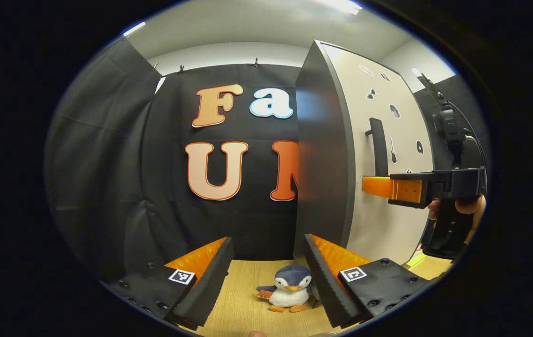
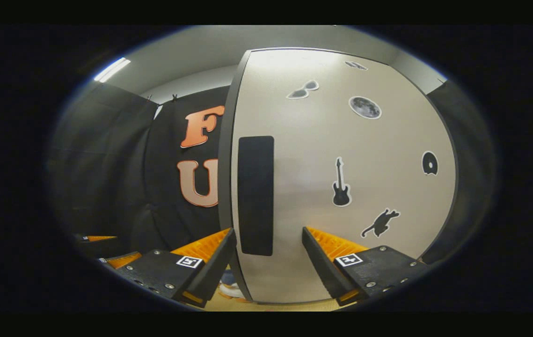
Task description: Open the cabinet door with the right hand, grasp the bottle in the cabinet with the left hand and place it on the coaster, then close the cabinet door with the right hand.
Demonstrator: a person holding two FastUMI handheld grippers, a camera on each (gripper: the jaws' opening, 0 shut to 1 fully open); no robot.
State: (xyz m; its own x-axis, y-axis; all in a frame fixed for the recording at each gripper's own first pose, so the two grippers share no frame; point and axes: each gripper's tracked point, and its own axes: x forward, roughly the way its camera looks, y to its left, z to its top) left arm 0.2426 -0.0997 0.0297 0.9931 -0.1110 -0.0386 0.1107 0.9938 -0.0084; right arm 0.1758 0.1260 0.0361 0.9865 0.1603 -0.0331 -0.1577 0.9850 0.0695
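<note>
1. Straight ahead of your right gripper (image 2: 266, 255) stands the cabinet door (image 2: 341, 178), closed as far as you can judge; its dark upright handle (image 2: 255, 195) sits between the two fingers, a little toward the left one; the jaws are wide apart and hold nothing.
2. In the left gripper view, the right gripper (image 1: 406, 189) is level with the handle (image 1: 378, 147), its fingers reaching toward the handle.
3. The door is a stiff flat panel and probably light; the handle is a rigid bar, so take it at its middle, both fingers across it, and pull evenly; a smooth bar can slip.
4. Your left gripper (image 1: 268, 276) is also wide open and empty; between its fingers, on the wooden table (image 1: 238, 290), stands a soft toy penguin (image 1: 289, 292).
5. The bottle is presumably behind the door; you cannot judge it yet.
</note>
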